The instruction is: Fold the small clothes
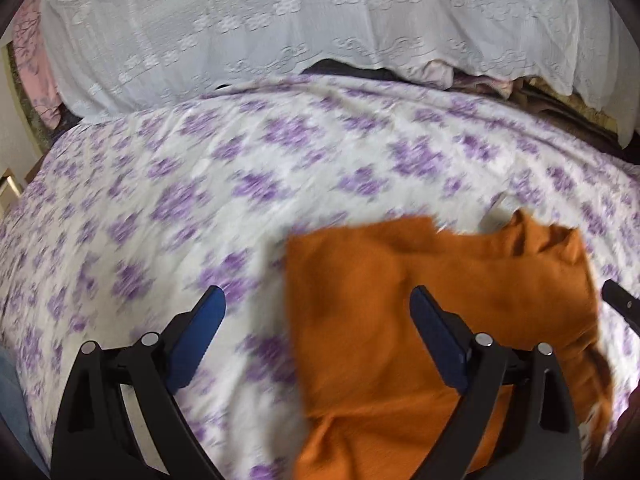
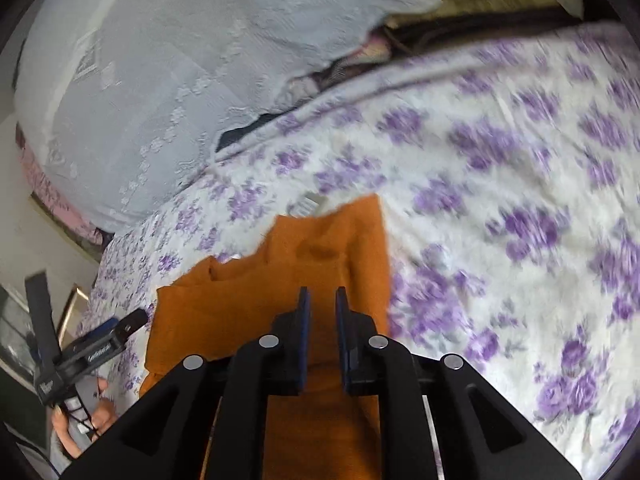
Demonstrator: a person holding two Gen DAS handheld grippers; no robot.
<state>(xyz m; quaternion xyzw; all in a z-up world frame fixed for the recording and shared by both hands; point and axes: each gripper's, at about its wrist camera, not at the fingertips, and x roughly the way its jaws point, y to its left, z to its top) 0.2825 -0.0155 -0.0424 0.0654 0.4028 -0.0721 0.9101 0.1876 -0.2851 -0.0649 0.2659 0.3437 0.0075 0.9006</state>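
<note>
One orange garment (image 1: 400, 320), small, lies on the bed's purple-flowered sheet (image 1: 160, 184), near side, already doubled over into a rough rectangle w/ a lumpy far edge and a pale label (image 2: 310, 202) poking out past it. Cloth looks thick, knit-like; prob holds a crease poorly, so it's kept flat on the sheet rather than lifted

Right gripper (image 2: 323, 304) sits over the garment's near part, jaws narrow, a slim gap between the blue pads; no fabric visibly pinched there, so it reads as not gripping. Judgement: low and central to pin or smooth the fold

Left gripper (image 1: 318, 300) jaws wide, nothing between them; it straddles the garment's left edge, one finger (image 1: 208, 320) over bare sheet, the other over cloth. Prob poised for the next edge grab

Beyond: white lace cover (image 1: 280, 20) over a heap at the far side, well apart from the work. A hand (image 2: 80, 420) grips the left tool's handle, seen from the right wrist cam
</note>
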